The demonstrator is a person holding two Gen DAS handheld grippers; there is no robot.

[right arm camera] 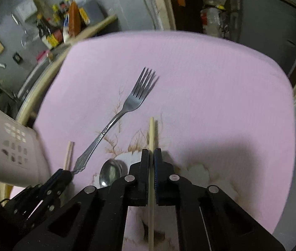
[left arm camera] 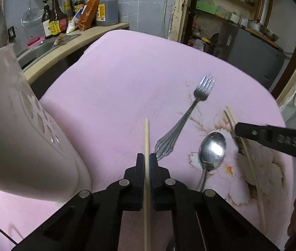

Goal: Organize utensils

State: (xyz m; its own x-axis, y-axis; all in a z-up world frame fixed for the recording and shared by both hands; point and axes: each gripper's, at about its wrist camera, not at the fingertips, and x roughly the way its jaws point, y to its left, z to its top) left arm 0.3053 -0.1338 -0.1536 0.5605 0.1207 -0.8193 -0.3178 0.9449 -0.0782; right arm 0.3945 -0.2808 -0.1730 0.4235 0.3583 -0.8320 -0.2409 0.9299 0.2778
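Utensils are seen spread on a pink cloth [left arm camera: 116, 79] covering the tabletop. A fork [left arm camera: 192, 113] is laid diagonally at centre right of the left wrist view, tines toward the upper frame; a spoon [left arm camera: 210, 152] is laid just below and to its right, bowl upward. The left gripper [left arm camera: 147, 156] is held at lower centre, its jaws pinching one wooden chopstick [left arm camera: 146, 138]. The right gripper [right arm camera: 152, 152] is likewise closed on a second chopstick [right arm camera: 151, 133], seen at lower centre of the right wrist view. A white perforated utensil holder [left arm camera: 18, 129] is seen tilted at the left edge of the left wrist view. Sauce bottles [left arm camera: 68, 12] are ranged on a counter at upper left.
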